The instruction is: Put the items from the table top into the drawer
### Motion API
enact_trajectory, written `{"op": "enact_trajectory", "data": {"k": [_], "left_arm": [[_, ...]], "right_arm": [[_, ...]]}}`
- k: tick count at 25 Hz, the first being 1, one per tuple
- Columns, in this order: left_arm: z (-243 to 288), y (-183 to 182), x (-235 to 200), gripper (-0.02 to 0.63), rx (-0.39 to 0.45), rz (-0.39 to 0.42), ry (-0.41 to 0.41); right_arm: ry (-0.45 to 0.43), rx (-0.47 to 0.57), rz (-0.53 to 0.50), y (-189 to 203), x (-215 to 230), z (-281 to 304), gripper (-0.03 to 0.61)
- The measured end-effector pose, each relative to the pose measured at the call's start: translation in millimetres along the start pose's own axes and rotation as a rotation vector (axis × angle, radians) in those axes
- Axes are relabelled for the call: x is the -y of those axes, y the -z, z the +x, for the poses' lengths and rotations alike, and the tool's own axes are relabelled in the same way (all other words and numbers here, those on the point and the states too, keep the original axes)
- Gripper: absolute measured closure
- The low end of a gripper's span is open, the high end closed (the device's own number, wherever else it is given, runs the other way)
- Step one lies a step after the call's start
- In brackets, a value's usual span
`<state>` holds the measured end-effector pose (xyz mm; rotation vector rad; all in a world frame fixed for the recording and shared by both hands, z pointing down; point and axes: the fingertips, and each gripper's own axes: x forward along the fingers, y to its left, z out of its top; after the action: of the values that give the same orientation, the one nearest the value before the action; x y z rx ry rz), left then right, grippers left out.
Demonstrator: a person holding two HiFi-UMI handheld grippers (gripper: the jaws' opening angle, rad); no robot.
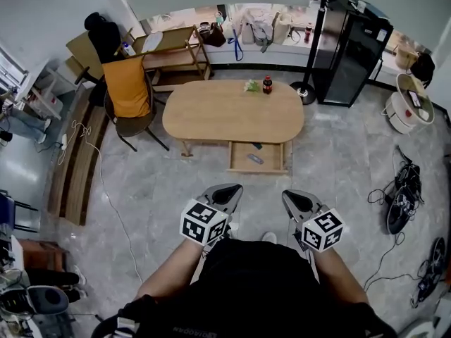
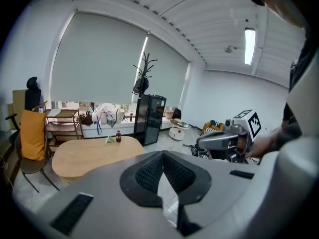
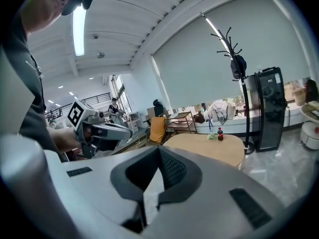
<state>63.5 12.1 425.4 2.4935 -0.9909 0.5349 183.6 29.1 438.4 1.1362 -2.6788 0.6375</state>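
Note:
A dark cola bottle [image 1: 267, 84] and a small green and white item [image 1: 251, 85] stand at the far edge of the oval wooden table [image 1: 211, 115]. The drawer [image 1: 273, 154] under the table's near side is pulled out; a grey flat object [image 1: 255, 159] and a small dark one [image 1: 257, 146] lie in it. My left gripper [image 1: 227, 189] and right gripper [image 1: 294, 197] are held side by side close to my body, well short of the table, both shut and empty. The left gripper view shows the bottle [image 2: 118, 136] far ahead, past the left gripper [image 2: 162, 156]. The bottle [image 3: 220, 134] is just as distant beyond the right gripper [image 3: 158, 151].
A chair with an orange cover [image 1: 128, 90] stands left of the table. A black cabinet [image 1: 352, 55] and a coat stand [image 1: 315, 41] are at the back right. A wooden shelf [image 1: 176, 55] is behind the table. Cables [image 1: 402, 196] lie on the floor to the right.

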Motion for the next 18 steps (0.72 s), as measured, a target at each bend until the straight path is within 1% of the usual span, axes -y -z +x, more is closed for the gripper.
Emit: {"op": "enact_trajectory", "data": {"k": [2,4,9,13,18], "left_arm": [[-5.7,-11.3,-4.8,0.609,0.016,0.027,0.012],[-9.3,-15.3,-14.0,0.609,0.027,0.037,0.019],[-12.1,-10.5,-37.1,0.609,0.020,0.004,0.026],[-16.6,-17.7,-48.6,0.609,0.037,0.013,0.038],[-20.9,-12.9,-59.8,0.609,0.019,0.024,0.051]], "right_arm": [[0.006,0.005,0.000,-3.8,-6.0,6.1,0.575],[0.012,0.010,-0.006,-7.1,-11.6,15.4,0.575],[0.017,0.021,-0.001,-14.7,-25.6,34.5,0.575],[0.027,0.007,-0.022,-20.0,-28.9,44.5,0.575],[0.039,0.004,-0.025,-26.1,-30.6,54.7,0.575]]}}
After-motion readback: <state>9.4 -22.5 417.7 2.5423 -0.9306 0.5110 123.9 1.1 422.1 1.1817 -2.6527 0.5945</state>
